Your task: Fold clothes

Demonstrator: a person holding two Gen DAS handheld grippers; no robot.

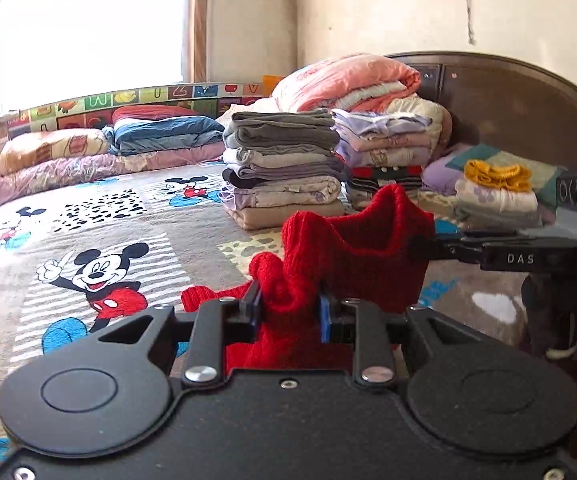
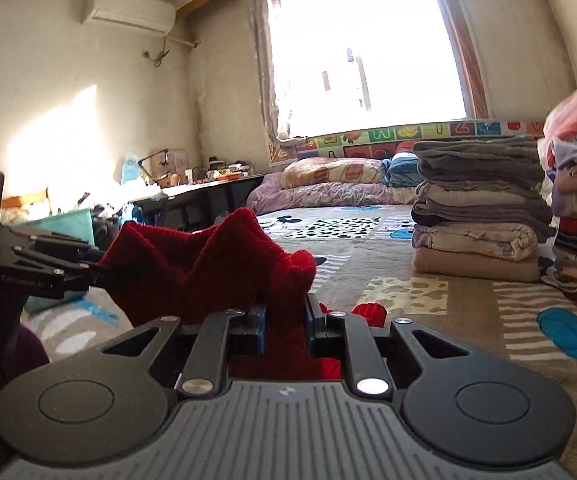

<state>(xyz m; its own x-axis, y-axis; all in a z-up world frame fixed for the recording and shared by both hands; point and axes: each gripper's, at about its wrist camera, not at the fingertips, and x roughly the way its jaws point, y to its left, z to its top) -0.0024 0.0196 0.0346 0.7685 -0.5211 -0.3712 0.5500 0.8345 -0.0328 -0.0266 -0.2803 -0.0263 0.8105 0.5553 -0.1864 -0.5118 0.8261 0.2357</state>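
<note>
My left gripper (image 1: 290,312) and right gripper (image 2: 284,322) are each clamped on bunched edges of the red knit garment (image 1: 352,264), slung between them above the bed (image 1: 136,216); it looks light, floppy and stretchy, so I'd hold near corners.

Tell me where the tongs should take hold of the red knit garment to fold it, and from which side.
Grip the red knit garment at its upper edge, one hold at each end, as now: the left tongs pinch a bunched end from the near side, the right tongs clamp the other end from the right. Held so, the soft knit sags between them, so spreading them should probably flatten it.
</note>
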